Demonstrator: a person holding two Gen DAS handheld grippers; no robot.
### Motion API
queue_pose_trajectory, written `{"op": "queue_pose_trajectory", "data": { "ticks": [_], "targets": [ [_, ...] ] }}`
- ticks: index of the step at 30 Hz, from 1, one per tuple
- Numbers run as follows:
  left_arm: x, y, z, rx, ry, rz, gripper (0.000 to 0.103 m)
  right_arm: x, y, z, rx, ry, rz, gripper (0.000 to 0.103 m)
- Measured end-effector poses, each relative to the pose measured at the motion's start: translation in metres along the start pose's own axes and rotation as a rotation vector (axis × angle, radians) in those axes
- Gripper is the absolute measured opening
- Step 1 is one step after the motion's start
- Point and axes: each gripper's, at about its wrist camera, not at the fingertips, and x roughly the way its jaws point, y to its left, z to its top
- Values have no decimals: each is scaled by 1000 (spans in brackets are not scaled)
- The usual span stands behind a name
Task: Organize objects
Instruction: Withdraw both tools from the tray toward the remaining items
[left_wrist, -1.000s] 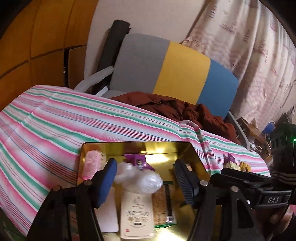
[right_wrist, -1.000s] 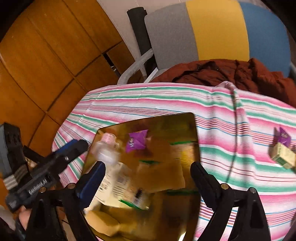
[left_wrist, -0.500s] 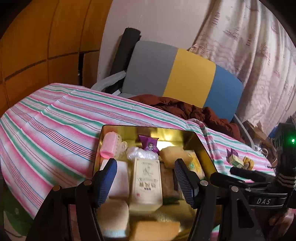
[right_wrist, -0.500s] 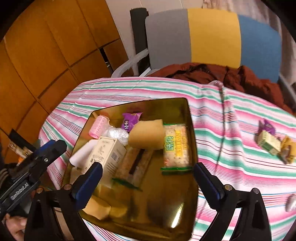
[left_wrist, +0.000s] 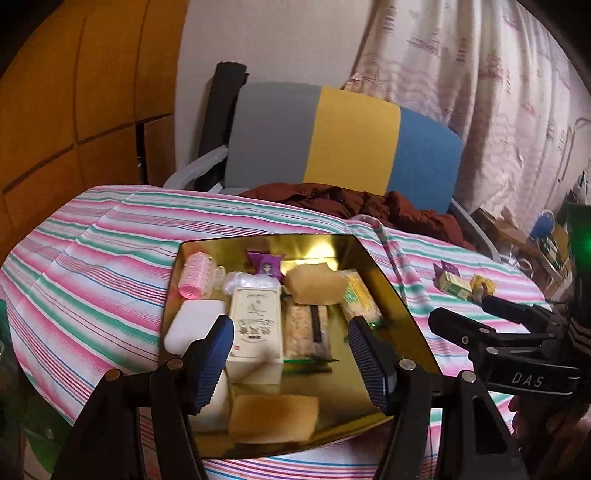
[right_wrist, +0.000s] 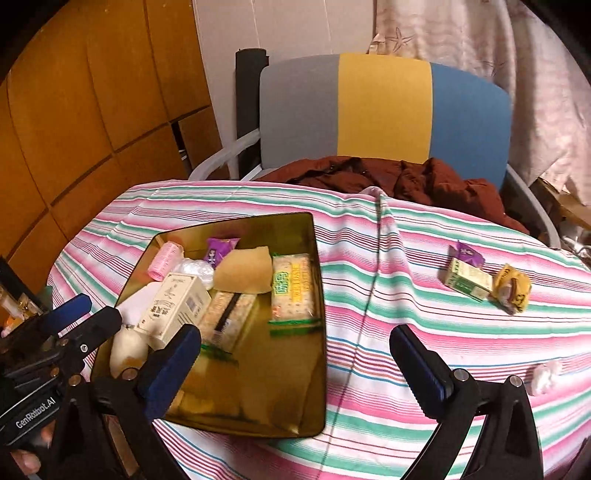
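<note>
I see a shiny gold tray (left_wrist: 391, 295) (right_wrist: 317, 332) sitting on a round table with a striped pink and green cloth (left_wrist: 92, 266) (right_wrist: 406, 350). My left gripper (left_wrist: 291, 354) hangs over the near end of the tray with its two blue pads spread wide and nothing between them. My right gripper (right_wrist: 295, 363) is also spread wide and holds nothing; one pad is over the tray and the other is over the cloth. Inside the tray I see a pink hair roller (left_wrist: 194, 275) (right_wrist: 164, 258) in the far left corner, a purple packet (left_wrist: 266, 263) (right_wrist: 218, 249) next to it, and a clear plastic wad (left_wrist: 247, 281) (right_wrist: 194, 267) between them. A cream box (left_wrist: 256, 325) (right_wrist: 171, 310) lies in the middle, with a white soft thing (left_wrist: 188, 325) on its left side. A tan sponge (left_wrist: 314, 288) (right_wrist: 243, 273) sits behind a cracker pack (left_wrist: 304, 328) (right_wrist: 225, 317), and a green and yellow snack pack (left_wrist: 360, 295) (right_wrist: 291, 288) lies on the right side. Another tan sponge (left_wrist: 273, 419) is at the near end. Out on the cloth, well apart from the tray, I see a small green box (left_wrist: 455, 284) (right_wrist: 467, 282), a second purple packet (right_wrist: 466, 253) touching it, and a yellow wrapped thing (left_wrist: 482, 284) (right_wrist: 511, 290) just beside it. A small white and pink lump (right_wrist: 543, 376) lies nearer my right gripper. Behind the table is a chair (left_wrist: 343, 140) (right_wrist: 384, 107) with a brown coat (left_wrist: 362, 203) (right_wrist: 406, 177) on it.
</note>
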Motion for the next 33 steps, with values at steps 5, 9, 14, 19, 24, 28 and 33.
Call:
{"op": "queue_pose_trajectory", "data": {
  "ticks": [5, 9, 14, 19, 24, 28, 33],
  "targets": [
    [-2, -14, -5, 35, 10, -15, 65, -7, -8, -8, -1, -9, -20, 103],
    [-2, -22, -8, 53, 19, -22, 65, -11, -17, -12, 16, -17, -36, 103],
    [-1, -28, -16, 68, 30, -23, 65, -12, -15, -18, -7, -17, -56, 103],
    [4, -27, -24, 56, 46, -2, 65, -4, -7, -24, -56, 0, -85, 103],
    [14, -20, -28, 27, 73, 19, 65, -1, -6, -26, -87, -3, -103, 103],
    [15, -19, -28, 17, 70, 15, 65, 1, -5, -30, -114, -6, -99, 103],
    [18, -28, -30, 39, 84, -18, 65, 7, -11, -34, -107, 14, -103, 103]
  ]
}}
